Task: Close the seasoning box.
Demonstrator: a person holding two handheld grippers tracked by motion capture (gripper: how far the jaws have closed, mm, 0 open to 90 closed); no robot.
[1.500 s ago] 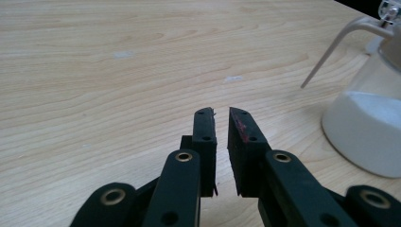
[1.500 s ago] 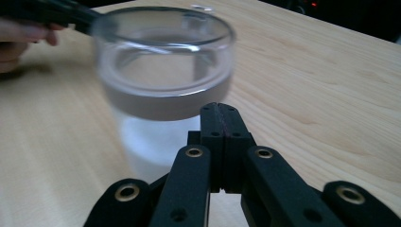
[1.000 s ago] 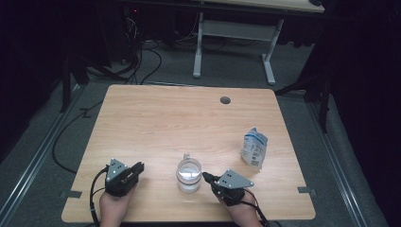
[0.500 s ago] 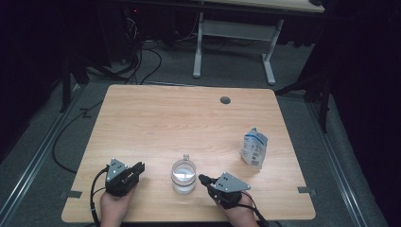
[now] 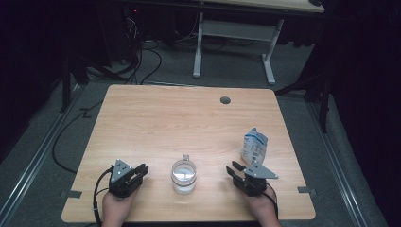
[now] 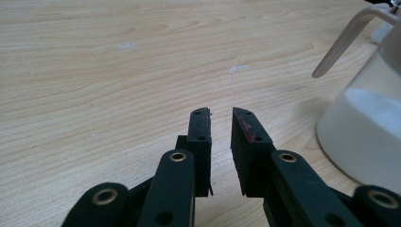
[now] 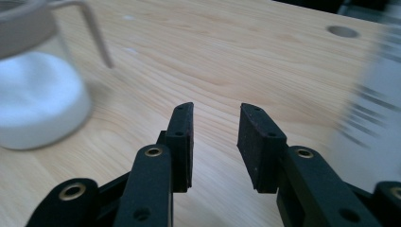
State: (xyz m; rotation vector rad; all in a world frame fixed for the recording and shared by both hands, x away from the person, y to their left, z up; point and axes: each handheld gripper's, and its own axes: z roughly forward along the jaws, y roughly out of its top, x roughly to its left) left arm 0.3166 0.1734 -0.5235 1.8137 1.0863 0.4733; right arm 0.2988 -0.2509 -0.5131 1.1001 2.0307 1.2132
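Glass jar (image 5: 183, 176) stands on the table (image 5: 179, 123), between the grippers, touching neither. Right gripper (image 5: 235, 169), well right of it, jaws just parted, nothing between. Left gripper (image 5: 142, 170), just left, jaws slightly apart, empty. Pouch (image 5: 254, 146) just beyond right gripper.

Matt wood-grain table (image 5: 156, 123); clear glossy jar (image 5: 183, 176) (white powder inside); crinkly plastic pouch (image 5: 254, 145).

A wooden table (image 5: 156, 123) stands on grey carpet (image 5: 222, 73) in a dark room; behind it, a white-legged desk (image 5: 234, 28) and loose cables (image 5: 142, 56).
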